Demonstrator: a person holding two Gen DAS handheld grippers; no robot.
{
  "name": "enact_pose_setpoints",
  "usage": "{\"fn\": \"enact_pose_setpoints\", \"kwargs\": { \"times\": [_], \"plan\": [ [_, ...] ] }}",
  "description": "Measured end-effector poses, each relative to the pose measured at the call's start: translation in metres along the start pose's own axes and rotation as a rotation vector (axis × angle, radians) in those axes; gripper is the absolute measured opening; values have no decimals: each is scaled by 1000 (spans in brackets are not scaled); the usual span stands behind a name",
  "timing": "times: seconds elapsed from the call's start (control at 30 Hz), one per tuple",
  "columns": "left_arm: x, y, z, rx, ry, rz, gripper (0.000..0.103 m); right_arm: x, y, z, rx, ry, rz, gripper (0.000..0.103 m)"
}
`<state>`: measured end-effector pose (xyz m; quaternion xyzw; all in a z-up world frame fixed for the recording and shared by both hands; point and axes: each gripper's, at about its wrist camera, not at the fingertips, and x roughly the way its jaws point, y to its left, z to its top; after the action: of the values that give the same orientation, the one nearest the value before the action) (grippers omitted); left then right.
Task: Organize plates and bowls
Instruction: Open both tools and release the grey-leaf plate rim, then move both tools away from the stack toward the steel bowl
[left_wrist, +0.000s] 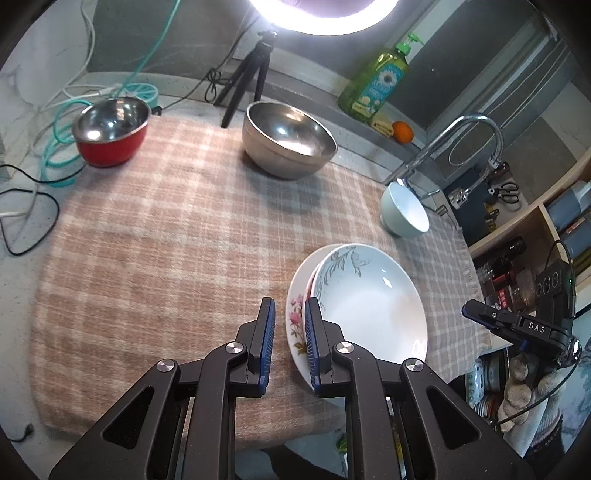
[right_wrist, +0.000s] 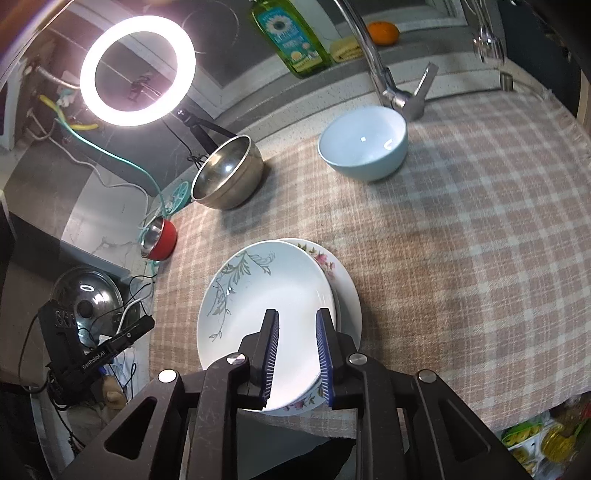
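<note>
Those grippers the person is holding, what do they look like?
Both are matte black linkages with triangular cut-outs and round silver pivot pins. Each of the jaws carries a ribbed blue pad. The right gripper bears white "DAS" lettering and a thin black cable; the left gripper reads "GenRobot.AI". A knitted glove covers the hand.

On the checked cloth (left_wrist: 166, 240) covering the tabletop (left_wrist: 22, 206), a leaf-patterned plate (left_wrist: 369, 295) lies stacked on a rose-patterned plate (left_wrist: 297, 317). The left claw (left_wrist: 289, 314) hovers over their near-left rim, nothing between its narrowly parted pads. Farther off stand a steel bowl (left_wrist: 288, 138), a red bowl (left_wrist: 110, 131) and a pale blue bowl (left_wrist: 404, 210).
</note>
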<state>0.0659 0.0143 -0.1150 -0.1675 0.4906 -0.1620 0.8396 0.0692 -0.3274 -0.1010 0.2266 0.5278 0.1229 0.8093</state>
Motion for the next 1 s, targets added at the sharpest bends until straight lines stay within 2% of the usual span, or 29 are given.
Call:
{"fn": "enact_pose_setpoints", "kwargs": {
  "times": [0.1,0.53,0.8,1.0],
  "plan": [
    [-9,2,1,-1,-20,-1,13,-7,5,1,0,-27,15,34],
    [-28,11,17,-9,-70,-22,16,-17,39,16,-24,-126,57,37],
    [-25,18,42,7,-76,-15,16,5,67,38,-72,-74,51,37],
    [-13,21,70,32,-72,-1,16,23,81,70,-91,-40,30,37]
  ]
}}
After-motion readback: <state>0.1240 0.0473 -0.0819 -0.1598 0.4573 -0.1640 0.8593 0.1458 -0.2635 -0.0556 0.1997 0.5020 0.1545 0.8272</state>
